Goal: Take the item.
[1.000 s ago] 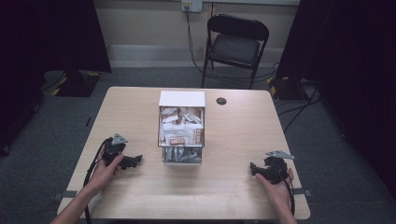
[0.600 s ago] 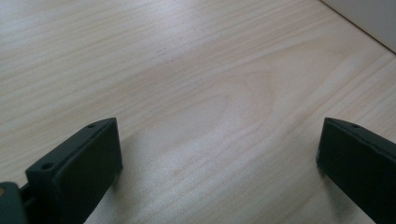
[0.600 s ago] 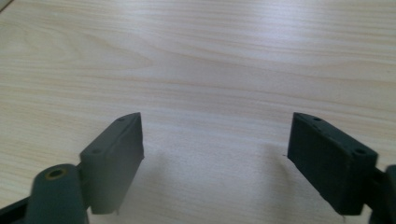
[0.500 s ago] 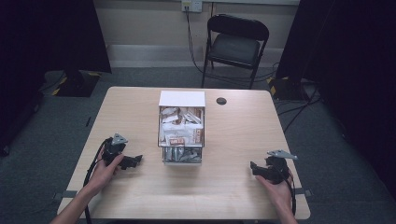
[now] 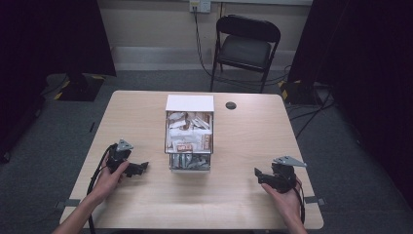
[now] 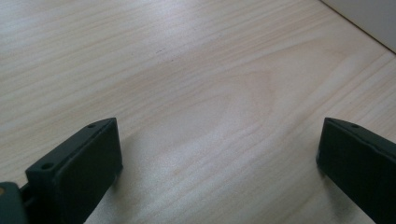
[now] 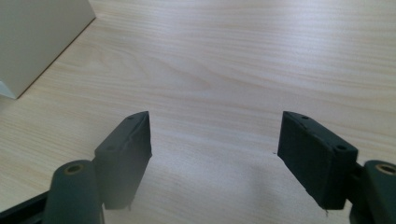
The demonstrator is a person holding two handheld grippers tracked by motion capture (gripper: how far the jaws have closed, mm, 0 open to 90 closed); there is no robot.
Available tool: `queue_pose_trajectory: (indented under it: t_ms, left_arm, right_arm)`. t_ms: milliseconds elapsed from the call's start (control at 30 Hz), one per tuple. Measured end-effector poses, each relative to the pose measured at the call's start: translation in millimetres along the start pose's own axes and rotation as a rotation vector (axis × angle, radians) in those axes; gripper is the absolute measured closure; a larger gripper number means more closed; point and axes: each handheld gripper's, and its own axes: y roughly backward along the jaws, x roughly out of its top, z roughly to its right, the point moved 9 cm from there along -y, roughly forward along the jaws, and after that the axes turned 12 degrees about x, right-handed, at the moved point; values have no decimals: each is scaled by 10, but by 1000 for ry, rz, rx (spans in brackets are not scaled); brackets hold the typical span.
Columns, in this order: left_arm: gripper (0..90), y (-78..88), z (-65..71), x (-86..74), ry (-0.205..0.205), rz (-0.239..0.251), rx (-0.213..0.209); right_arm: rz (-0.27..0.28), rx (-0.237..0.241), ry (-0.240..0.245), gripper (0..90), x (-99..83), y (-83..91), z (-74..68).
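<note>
The right gripper (image 5: 260, 176) rests on the desk (image 5: 253, 141) near its front right corner, and its jaws have just been closing a little — they are open all the same, with bare wood between them and nothing held; judged from that, the hand is only working the jaws, not taking anything. The left gripper (image 5: 141, 168) sits at the front left, jaws spread wide over bare wood, empty. The box (image 5: 190, 132), stuffed with packets, stands at the middle of the desk between the 2 grippers, well apart from both — its pale wall (image 7: 37, 37) shows at the upper left of the right gripper view; neither hand nor the box has shifted since the earlier frames.
</note>
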Motion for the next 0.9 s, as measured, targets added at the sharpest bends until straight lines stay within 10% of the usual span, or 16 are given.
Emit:
queue_pose_trajectory:
  t_ms: [900]
  left_arm:
    - [0, 0, 1, 0, 1, 0, -1]
  right_arm:
    - [82, 116, 62, 357, 585, 297, -280]
